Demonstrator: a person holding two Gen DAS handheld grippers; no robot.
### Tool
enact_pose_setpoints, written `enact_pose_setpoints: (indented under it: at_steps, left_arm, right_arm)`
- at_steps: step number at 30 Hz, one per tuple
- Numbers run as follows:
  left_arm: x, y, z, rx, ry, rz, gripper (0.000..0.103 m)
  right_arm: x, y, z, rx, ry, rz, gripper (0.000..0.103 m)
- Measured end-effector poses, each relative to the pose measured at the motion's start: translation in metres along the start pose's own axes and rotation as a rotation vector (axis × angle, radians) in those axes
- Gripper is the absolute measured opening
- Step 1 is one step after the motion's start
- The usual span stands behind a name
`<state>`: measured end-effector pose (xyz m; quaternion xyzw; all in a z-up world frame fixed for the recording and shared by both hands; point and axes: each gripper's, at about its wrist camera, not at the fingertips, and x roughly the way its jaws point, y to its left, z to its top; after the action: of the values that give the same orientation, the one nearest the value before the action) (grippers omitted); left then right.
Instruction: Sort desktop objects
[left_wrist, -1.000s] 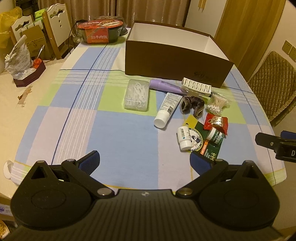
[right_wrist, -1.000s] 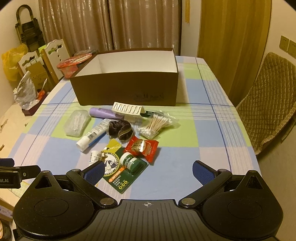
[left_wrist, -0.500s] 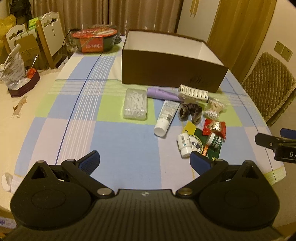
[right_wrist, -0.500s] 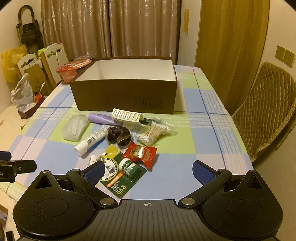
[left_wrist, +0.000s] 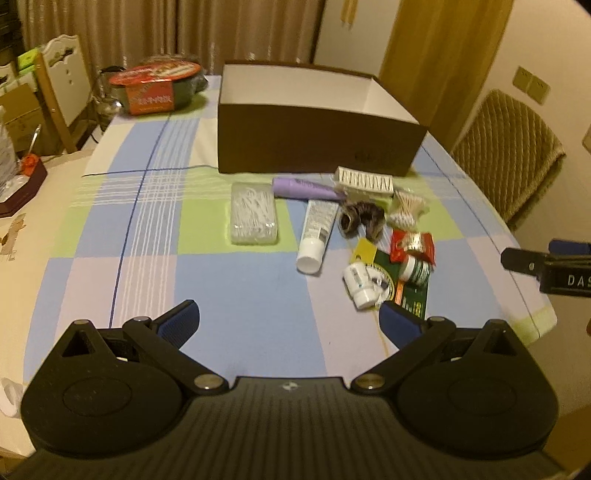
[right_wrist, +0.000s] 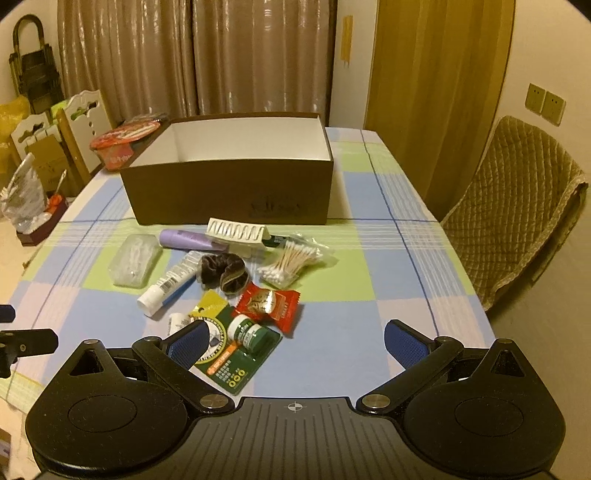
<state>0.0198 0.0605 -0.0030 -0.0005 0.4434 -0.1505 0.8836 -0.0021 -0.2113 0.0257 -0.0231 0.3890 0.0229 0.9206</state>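
Both grippers, left (left_wrist: 288, 321) and right (right_wrist: 295, 341), are hovering with jaws spread, holding nothing, near the clutter lying before the box (right_wrist: 232, 192).

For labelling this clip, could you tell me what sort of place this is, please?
Most likely a home dining room: a table under a checked tablecloth, a quilted chair beside it and long curtains behind.

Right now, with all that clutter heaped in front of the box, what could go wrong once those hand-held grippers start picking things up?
The small white bottle and green-capped jar rest on the green printed card; lifting the card may roll them off. The clear bag of cotton swabs looks slippery and soft. The brown open cardboard box has tall walls that a carried item could clip.
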Motion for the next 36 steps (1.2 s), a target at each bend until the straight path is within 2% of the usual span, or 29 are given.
enact_pose_setpoints:
  at_steps: [5, 12, 20, 24, 36]
  left_arm:
    - [0.002, 0.004, -0.002, 0.028, 0.011, -0.023, 0.102]
    - [0.01, 0.004, 0.004, 0.02, 0.003, -0.019, 0.102]
    - [0.026, 0.004, 0.023, -0.022, 0.0, 0.034, 0.102]
    - [0.041, 0.005, 0.037, -0.041, 0.016, 0.085, 0.102]
    - [0.071, -0.001, 0.062, -0.103, 0.052, 0.174, 0.102]
  right_arm:
    - [-0.003, 0.003, -0.003, -0.032, 0.001, -0.02, 0.103]
    - [0.004, 0.007, 0.009, -0.135, -0.037, 0.024, 0.103]
    - [0.042, 0.006, 0.042, -0.27, -0.056, 0.131, 0.103]
    - [0.065, 0.005, 0.059, -0.352, -0.061, 0.181, 0.103]
    - [0.133, 0.002, 0.094, -0.596, -0.052, 0.35, 0.102]
